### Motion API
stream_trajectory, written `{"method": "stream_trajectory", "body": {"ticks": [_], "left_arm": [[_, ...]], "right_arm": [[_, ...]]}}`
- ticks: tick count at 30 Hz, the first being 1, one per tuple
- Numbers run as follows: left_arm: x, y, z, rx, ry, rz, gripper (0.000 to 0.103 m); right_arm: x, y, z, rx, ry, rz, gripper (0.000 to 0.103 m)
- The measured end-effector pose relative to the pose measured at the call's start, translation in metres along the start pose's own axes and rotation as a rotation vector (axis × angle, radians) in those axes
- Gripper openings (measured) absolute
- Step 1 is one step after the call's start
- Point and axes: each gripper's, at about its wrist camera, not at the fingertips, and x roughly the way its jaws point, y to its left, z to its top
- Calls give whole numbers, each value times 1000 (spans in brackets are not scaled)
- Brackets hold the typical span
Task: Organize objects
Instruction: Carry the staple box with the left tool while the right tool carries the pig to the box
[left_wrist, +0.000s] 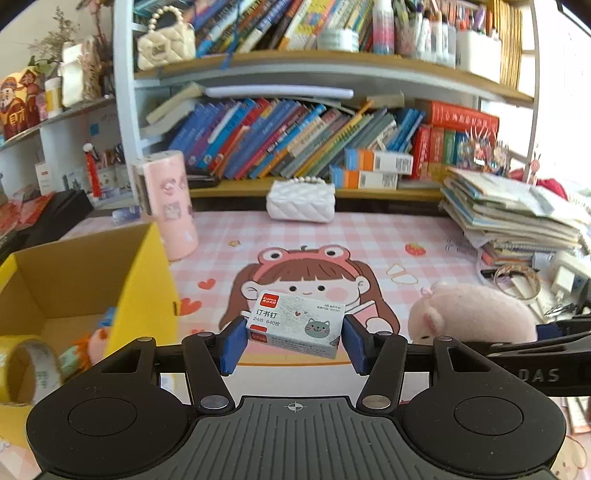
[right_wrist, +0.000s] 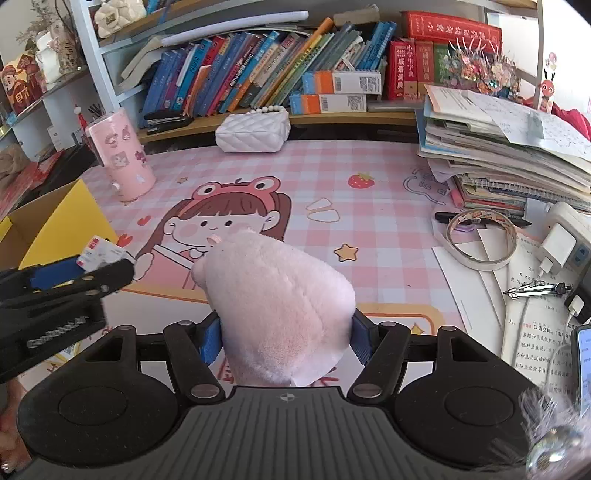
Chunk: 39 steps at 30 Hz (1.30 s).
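Staple box (left_wrist: 297, 323) clamped in left jaws; plush (right_wrist: 280, 302) in right; yellow box (left_wrist: 92, 280) holds tape roll (left_wrist: 27, 369).

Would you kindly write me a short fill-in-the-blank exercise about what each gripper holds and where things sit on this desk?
1. The left gripper is shut on a box of ____.
2. The right gripper holds a plush toy whose colour is ____.
3. The yellow box at the desk's left is open, and inside it lies a roll of ____.
4. The white purse on the desk has a handle made of ____.

Missing words: staples; pink; tape; pearls
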Motion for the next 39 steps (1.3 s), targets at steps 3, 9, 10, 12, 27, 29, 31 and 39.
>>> {"method": "stream_trajectory", "body": {"ticks": [3,9,10,12,27,29,31,39], "left_arm": [[-16,11,-3,-7,-13,-15,54],[-44,35,-16,-10,-25,-26,54],[-49,40,-18,-11,-27,-25,54],[-58,50,-23,-16,-31,-22,54],[-132,141,-67,-93,-22,65,54],[-140,151,-73,-102,-19,75,54],[-148,160,-78,-106,-17,86,54],[-176,191,-101,-122,-6,107,54]], "right_arm": [[-6,10,-5,1,-2,-8,64],[-16,38,-20,10,4,-21,64],[-18,44,-23,6,4,-20,64],[-24,58,-29,-6,1,-15,64],[-54,173,-81,-138,29,62,64],[-57,186,-88,-148,31,73,64],[-60,198,-95,-152,35,83,64],[-70,235,-121,-151,42,116,64]]}}
